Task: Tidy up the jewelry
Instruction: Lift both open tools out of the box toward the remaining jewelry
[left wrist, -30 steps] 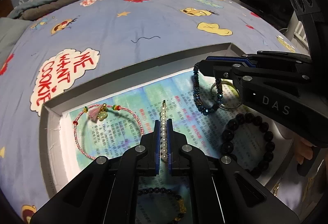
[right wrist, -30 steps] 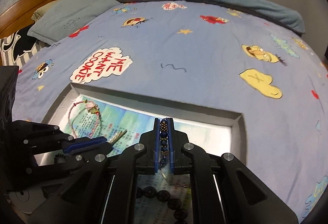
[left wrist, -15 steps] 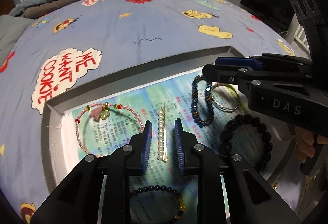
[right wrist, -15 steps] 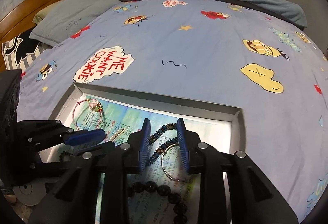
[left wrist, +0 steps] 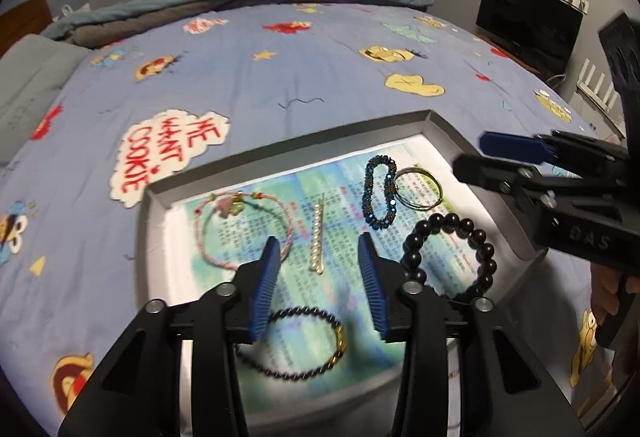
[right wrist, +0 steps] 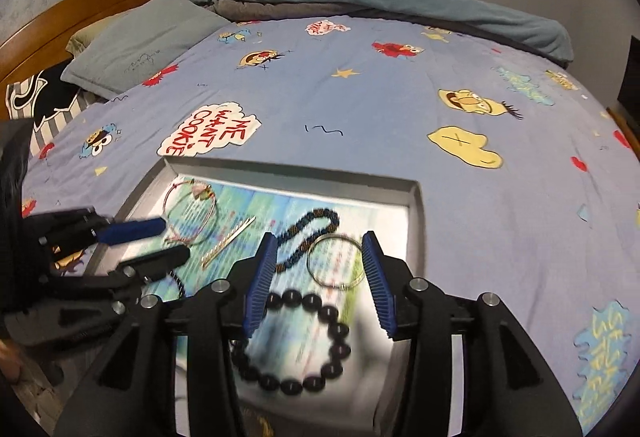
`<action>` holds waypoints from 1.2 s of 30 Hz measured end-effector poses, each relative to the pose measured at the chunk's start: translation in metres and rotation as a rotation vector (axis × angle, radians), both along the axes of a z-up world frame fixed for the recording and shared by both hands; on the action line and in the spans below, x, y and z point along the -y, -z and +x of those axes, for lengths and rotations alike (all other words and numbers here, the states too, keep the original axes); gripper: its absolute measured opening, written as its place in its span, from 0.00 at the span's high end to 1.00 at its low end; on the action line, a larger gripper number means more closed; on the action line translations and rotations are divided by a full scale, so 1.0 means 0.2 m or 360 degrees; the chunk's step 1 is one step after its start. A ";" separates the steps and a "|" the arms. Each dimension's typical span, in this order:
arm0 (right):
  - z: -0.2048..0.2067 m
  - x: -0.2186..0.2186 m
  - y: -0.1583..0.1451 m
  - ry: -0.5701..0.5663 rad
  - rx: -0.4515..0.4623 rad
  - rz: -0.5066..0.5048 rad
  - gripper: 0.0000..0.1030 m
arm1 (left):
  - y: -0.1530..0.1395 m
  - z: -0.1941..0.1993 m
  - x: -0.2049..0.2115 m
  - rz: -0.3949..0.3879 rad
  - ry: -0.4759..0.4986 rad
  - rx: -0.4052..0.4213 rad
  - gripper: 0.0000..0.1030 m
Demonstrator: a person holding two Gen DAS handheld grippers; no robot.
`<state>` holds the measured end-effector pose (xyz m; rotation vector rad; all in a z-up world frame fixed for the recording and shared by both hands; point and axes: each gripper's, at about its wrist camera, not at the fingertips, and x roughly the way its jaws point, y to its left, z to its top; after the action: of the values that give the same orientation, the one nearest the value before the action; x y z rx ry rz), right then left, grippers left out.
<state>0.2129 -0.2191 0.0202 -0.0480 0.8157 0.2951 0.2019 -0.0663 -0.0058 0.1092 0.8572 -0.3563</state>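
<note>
In the grey tray (left wrist: 156,233): pearl clip (left wrist: 317,242), pink cord bracelet (left wrist: 244,229), black bead bracelet (left wrist: 450,257).

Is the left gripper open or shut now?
Open: the left gripper shows a wide gap between its blue pads, and the pearl hair clip lies free in the tray.

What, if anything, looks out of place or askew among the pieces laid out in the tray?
Nothing is spilled or damaged. The one untidy spot: the blue beaded bracelet and the thin metal bangle touch at the far right of the tray, while the pearl hair clip and the other bracelets lie apart.
</note>
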 end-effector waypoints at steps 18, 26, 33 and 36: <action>-0.54 0.10 -0.13 0.0074 0.0230 -0.0023 0.06 | -0.18 -0.43 -0.25 -0.0068 -0.0142 0.0206 0.13; -0.74 0.15 -0.07 0.0133 0.0289 -0.0054 0.05 | -0.12 -0.65 -0.30 -0.0085 -0.0134 0.0216 0.12; -0.87 0.17 0.05 0.0168 0.0292 -0.0092 0.05 | 0.00 -0.79 -0.31 -0.0062 -0.0114 0.0201 0.12; -0.89 0.18 0.11 0.0158 0.0242 -0.0070 0.05 | 0.05 -0.83 -0.28 -0.0093 -0.0095 0.0186 0.12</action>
<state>0.0344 -0.2551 -0.0020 -0.0701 0.6712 0.1773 0.0358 -0.0094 -0.0158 0.0496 0.7324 -0.3154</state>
